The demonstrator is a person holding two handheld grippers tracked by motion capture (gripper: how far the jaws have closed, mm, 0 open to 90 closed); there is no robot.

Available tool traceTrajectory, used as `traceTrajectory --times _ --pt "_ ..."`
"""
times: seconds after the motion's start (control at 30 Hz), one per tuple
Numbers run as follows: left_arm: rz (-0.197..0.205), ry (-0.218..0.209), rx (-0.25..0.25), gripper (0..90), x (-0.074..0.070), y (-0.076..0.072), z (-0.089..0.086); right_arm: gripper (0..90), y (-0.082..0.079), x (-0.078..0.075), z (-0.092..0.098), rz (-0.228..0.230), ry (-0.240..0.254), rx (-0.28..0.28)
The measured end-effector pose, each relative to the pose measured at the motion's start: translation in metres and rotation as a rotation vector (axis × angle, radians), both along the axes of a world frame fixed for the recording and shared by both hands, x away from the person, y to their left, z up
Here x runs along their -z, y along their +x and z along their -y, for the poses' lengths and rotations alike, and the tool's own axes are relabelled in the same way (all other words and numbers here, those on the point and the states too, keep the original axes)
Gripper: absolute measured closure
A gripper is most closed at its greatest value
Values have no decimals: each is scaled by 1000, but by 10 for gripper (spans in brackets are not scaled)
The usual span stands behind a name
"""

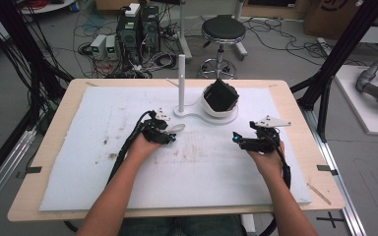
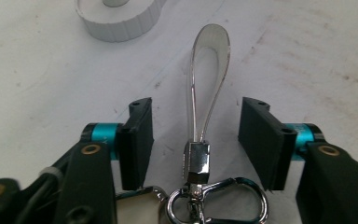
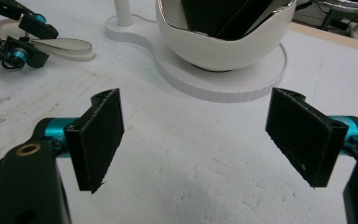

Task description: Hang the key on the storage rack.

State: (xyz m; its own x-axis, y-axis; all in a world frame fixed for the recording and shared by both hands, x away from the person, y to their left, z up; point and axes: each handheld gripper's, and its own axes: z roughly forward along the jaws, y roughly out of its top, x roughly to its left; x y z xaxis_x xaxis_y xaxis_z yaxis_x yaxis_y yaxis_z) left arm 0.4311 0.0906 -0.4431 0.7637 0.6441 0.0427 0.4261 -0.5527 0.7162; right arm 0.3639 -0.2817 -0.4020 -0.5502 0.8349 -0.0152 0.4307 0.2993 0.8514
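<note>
A person sat at a wooden table (image 1: 54, 128) covered with a white foam mat (image 1: 211, 177), a gripper in each hand, forearms coming in from the near edge.

The left gripper (image 1: 167, 132) rested low on the mat, left of centre. In the left gripper view (image 2: 196, 135) its jaws stood apart, and between them lay a keyring strap (image 2: 208, 79): a pale, glossy loop stretched flat on the mat and pointing away from the gripper. Neither jaw touched the loop; there was a clear gap on both sides. At the near end of the strap a small metal collar (image 2: 196, 161) joined it to a shiny clasp (image 2: 216, 205) that lay right at the base of the jaws. From above, the strap's tip (image 1: 177, 128) showed just ahead of the gripper, near the foot of a white stand (image 1: 211, 118).

That stand had a flat base carrying a thin upright post (image 1: 181, 81) and, beside it, a white bowl (image 1: 219, 103) holding a dark, square-cornered object (image 1: 221, 93) tilted on one corner. I couldn't tell what that object was.

The right gripper (image 1: 243, 141) sat on the mat to the right, well apart from the left one, with a grey three-cornered plate (image 1: 270, 122) on top. In the right gripper view (image 3: 200, 135) its jaws were spread wide with nothing between them but bare mat, facing the bowl (image 3: 223, 42) and the stand's base (image 3: 223, 86). The left gripper (image 3: 25, 39) and the strap (image 3: 70, 46) showed farther off at the upper left.

Beyond the table stood a black stool (image 1: 223, 32) and computer towers (image 1: 138, 29) among loose cables on the floor.
</note>
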Motion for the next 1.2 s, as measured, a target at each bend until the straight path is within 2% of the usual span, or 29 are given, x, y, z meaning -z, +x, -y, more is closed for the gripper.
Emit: traceTrajectory --times 0.07,0.1,0.13,0.27,0.37,0.43,0.6,0.63,0.7,0.73,0.77,0.9,0.93,0.97,1.1,1.2 --pt "5 6 9 509 0 -1 1 195 0 0 0 2 0 1" --pt "5 9 15 559 0 -1 1 195 0 0 0 3 1 1" --pt "2 7 17 559 -1 -2 2 195 0 0 0 3 1 1" --pt "-11 -2 34 658 -1 -4 3 194 -1 0 0 0 0 2" --pt "-12 -6 56 774 -1 -5 3 195 -1 0 -1 0 -7 -2" --pt "-12 -6 66 804 -1 -6 3 194 -1 0 -1 0 -8 -5" --pt "6 40 79 817 -5 -9 3 195 -1 0 -3 1 -15 -12" --pt "9 34 75 817 -8 -9 1 194 -1 1 -4 -1 -14 -11" --pt "40 0 59 818 -16 -12 -2 195 -1 1 -4 0 -16 -12" --pt "72 -62 42 817 -27 -15 -7 195 0 1 -4 -1 -16 -11" --pt "72 -62 42 818 -27 -15 -7 195 0 1 -4 -1 -16 -11" --pt "122 -145 29 818 -51 -19 -14 194 0 2 -6 -3 -22 -13" --pt "136 -181 26 818 -63 -21 -17 195 0 2 -6 -2 -22 -14" --pt "136 -181 26 818 -63 -21 -17 195 0 2 -6 -1 -24 -15" --pt "181 -213 11 818 -83 -23 -20 195 1 2 -6 -1 -30 -14" --pt "205 -209 15 818 -96 -22 -21 195 0 2 -6 1 -29 -14"
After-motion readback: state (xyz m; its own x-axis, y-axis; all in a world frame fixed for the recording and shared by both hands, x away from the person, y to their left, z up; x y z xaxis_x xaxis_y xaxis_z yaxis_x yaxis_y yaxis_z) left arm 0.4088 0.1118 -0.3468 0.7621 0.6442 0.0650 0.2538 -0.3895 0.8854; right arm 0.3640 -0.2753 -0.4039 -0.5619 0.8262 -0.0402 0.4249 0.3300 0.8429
